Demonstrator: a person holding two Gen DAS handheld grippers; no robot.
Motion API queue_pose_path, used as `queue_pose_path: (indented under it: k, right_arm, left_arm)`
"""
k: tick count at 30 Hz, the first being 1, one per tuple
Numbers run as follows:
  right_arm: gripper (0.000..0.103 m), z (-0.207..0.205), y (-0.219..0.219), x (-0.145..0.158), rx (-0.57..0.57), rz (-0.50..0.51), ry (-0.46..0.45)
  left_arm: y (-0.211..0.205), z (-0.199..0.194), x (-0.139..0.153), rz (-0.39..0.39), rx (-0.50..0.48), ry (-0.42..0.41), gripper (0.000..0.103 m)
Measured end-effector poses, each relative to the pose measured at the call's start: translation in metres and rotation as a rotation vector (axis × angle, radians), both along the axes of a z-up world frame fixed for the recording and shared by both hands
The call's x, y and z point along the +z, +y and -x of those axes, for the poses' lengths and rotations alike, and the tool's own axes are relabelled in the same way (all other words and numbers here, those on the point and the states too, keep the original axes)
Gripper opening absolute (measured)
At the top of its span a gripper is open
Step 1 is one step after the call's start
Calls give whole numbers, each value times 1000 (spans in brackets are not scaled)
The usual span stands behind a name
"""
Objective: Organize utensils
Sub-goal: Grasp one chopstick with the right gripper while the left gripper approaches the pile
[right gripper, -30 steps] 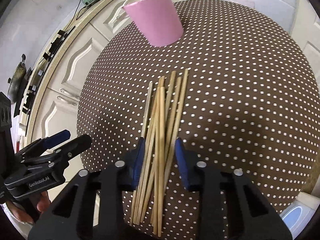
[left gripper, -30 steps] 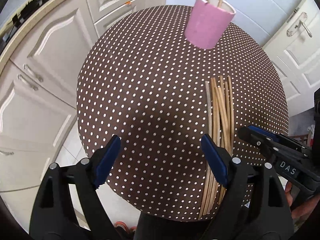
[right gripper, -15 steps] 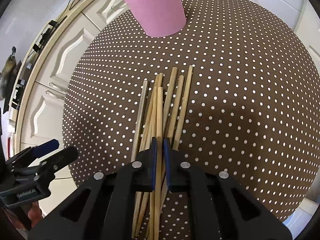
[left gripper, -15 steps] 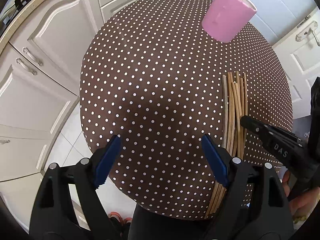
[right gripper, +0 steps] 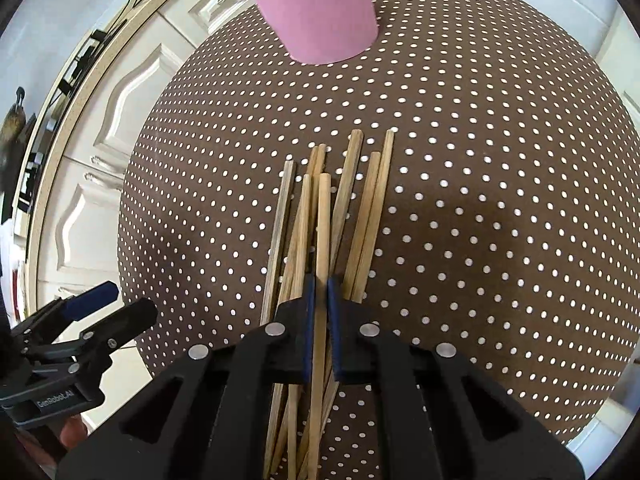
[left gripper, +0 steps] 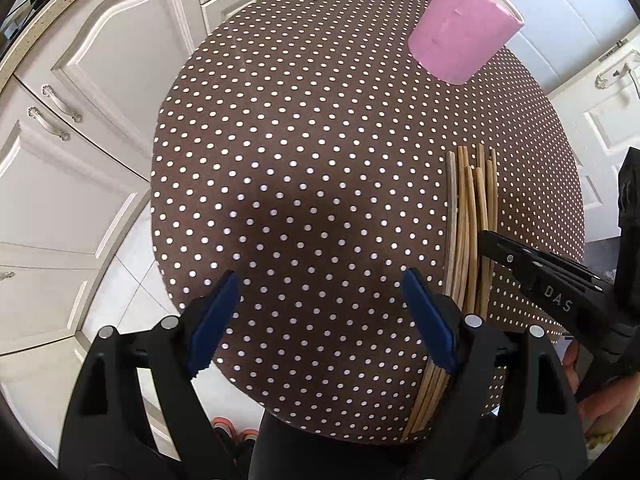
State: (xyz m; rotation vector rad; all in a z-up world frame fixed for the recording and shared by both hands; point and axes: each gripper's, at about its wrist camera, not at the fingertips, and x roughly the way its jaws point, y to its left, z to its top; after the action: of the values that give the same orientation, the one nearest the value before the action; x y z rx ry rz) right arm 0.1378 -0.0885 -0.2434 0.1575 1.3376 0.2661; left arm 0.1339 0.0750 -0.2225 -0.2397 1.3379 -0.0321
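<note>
Chopsticks [right gripper: 362,216] lay in a loose bundle on the brown polka-dot tablecloth [right gripper: 500,184], near the table's front edge. One chopstick [right gripper: 322,236] sat pinched between the blue pads of the right gripper [right gripper: 320,292], jaws clamped tight around it. Left gripper [left gripper: 316,304] hovered spread wide over bare cloth just beside the bundle, nothing between its fingers. Pink cup [left gripper: 464,38] stood at the far side, well apart from the bundle, with two sticks rising from it.
</note>
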Motion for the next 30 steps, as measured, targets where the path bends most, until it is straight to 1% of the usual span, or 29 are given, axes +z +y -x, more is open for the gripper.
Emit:
queue_pose_path:
  k: [4,10,13,20,23,26,30]
  right_arm:
    - [5,3,-22,9,-54,-51,-4]
    - [5,8,-48,24,-102,-78,-41]
    - [5,10,-64,33,-124,-92,-61]
    - [5,10,-82,42,-167,-113,-85]
    - [5,11,-94,43,-184,-116,-83]
    - [5,11,-105,43,-201,-124,-78]
    - [5,8,-108,40,-218,-137,-65]
  left_arm:
    - [-12,-8,0,12,-33,-9,81]
    - [-40,-20,-3,8,-98,-10,81]
    - [-54,-29,-8,-6,-120,8,81]
    - [-72,-48,-19,-34,-118,43,81]
    - [-76,-55,-28,-88,-103,78,81]
    - [-78,-59,-30,-75,-75,83,81]
    - [-85,-65,-31,-75,-77,96,81]
